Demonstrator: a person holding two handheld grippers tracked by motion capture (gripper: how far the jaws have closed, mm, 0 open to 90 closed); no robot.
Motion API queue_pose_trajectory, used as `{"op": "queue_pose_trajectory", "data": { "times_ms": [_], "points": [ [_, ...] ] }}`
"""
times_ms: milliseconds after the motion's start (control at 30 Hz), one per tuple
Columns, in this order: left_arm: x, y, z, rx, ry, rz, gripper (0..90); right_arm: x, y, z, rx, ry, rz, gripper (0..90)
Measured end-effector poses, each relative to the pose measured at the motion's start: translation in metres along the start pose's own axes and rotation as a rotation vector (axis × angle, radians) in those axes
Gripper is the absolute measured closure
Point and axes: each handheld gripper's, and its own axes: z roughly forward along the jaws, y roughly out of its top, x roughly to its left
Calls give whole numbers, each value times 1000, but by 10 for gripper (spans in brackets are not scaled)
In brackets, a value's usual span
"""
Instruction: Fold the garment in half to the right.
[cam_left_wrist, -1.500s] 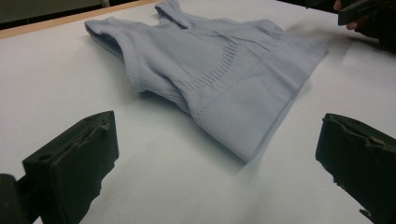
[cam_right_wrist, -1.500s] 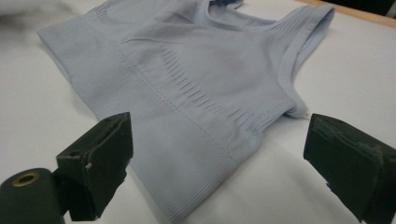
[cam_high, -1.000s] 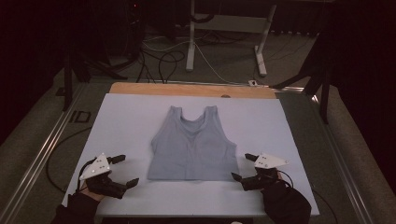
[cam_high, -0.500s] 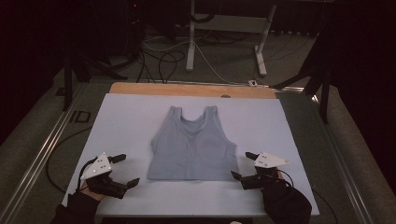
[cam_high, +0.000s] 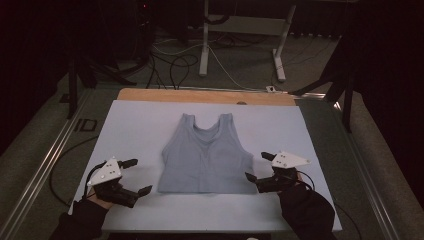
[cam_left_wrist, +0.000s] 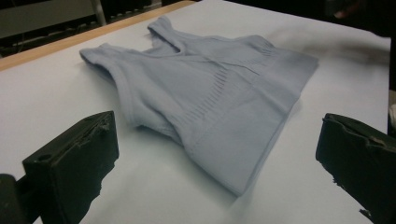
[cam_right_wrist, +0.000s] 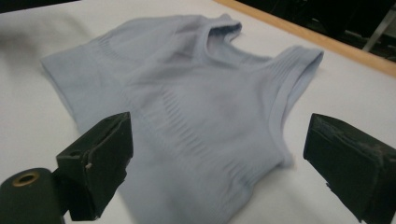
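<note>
**Pale blue tank top lies flat between two wide-open hand-held grippers**

While the pale blue tank top lies spread flat at the middle of the white-covered bench, a hand-held gripper sits on either side of its hem. The top's straps point toward the far wooden edge of the bench and its hem faces the person.

The left hand-held gripper rests near the bench's near left corner, a little apart from the garment's lower left corner. Its jaws are spread wide and grip nothing; in the left gripper view the tank top lies on the cloth ahead of them, with the hem corner nearest.

The right hand-held gripper sits just beside the lower right corner of the hem, its jaws likewise wide apart and empty. In the right gripper view the top's side and armhole edge lie between and beyond the two jaws.

Both of the person's hands wear dark sleeves.
</note>
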Motion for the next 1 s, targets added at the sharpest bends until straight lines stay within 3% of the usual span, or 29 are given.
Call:
{"op": "queue_pose_trajectory", "data": {
  "times_ms": [233,400,1000],
  "points": [
    [0,12,5,8,-26,-1,4,-6,27,8,-46,-15,-23,82],
    [-1,18,5,22,-16,12,4,-7,46,19,-64,-21,-63,82],
    [-10,38,20,67,-3,24,4,-12,92,68,-77,40,-106,82]
  ]
}}
